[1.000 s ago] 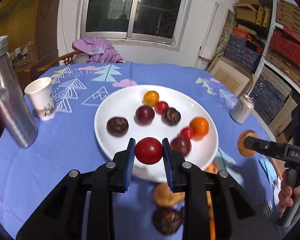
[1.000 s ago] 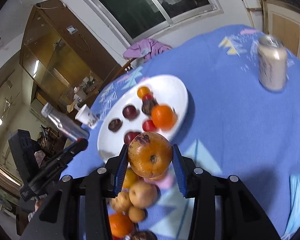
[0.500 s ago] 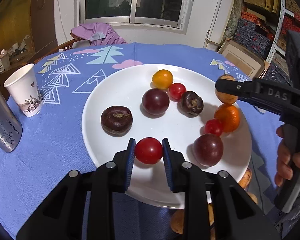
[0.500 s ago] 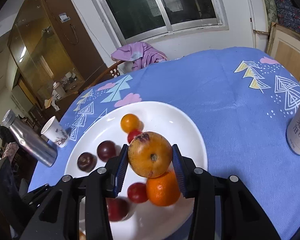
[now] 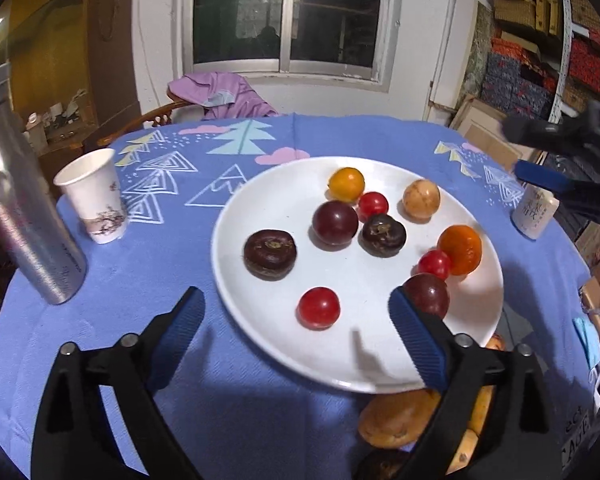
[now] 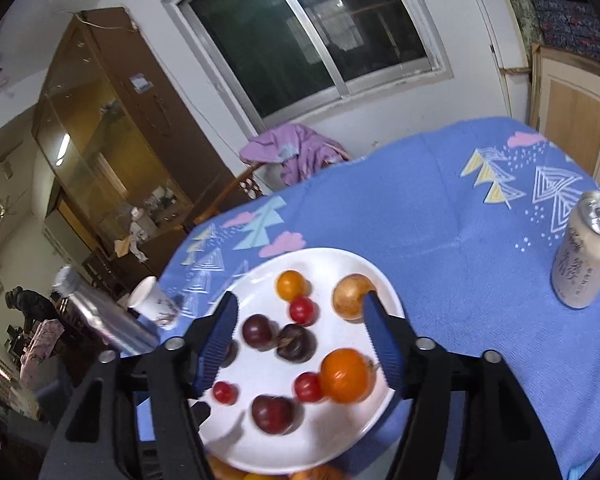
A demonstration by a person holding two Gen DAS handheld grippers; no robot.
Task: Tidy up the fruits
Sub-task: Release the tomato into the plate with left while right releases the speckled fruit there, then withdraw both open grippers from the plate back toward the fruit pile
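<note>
- Here, a white plate (image 5: 260, 344) in the centre of the left wrist frame holds nine fruits: a small red tomato (image 5: 318, 307) near its lower rim, a dark flattened fruit (image 5: 270, 254) at its left, a dark plum (image 5: 335, 223), a dark wrinkled fruit (image 5: 383, 234), a yellow-orange fruit (image 5: 346, 184), a second small tomato (image 5: 373, 205), a tan round fruit (image 5: 421, 200), an orange (image 5: 459, 249) and more at the lower right.
- More brownish fruits (image 5: 400, 416) lie on the cloth below the plate's lower edge, partly hidden by the gripper.
- The plate sits on a blue tablecloth (image 5: 140, 272) printed with trees and triangles; a paper cup (image 5: 92, 195) and a metal flask (image 5: 24, 216) stand at left, a drink can (image 6: 584, 252) at right.
- Behind are a dark window (image 5: 288, 16), a purple garment (image 5: 220, 94) on a chair and stacked boxes at the upper right.
- The left gripper (image 5: 296, 332) is released, its jaws opening wide; the red tomato lies between them, untouched.
- The right gripper (image 6: 298, 340) hovers over the plate, jaws opening, grasping nothing; the tan fruit lies by its right fingertip.
</note>
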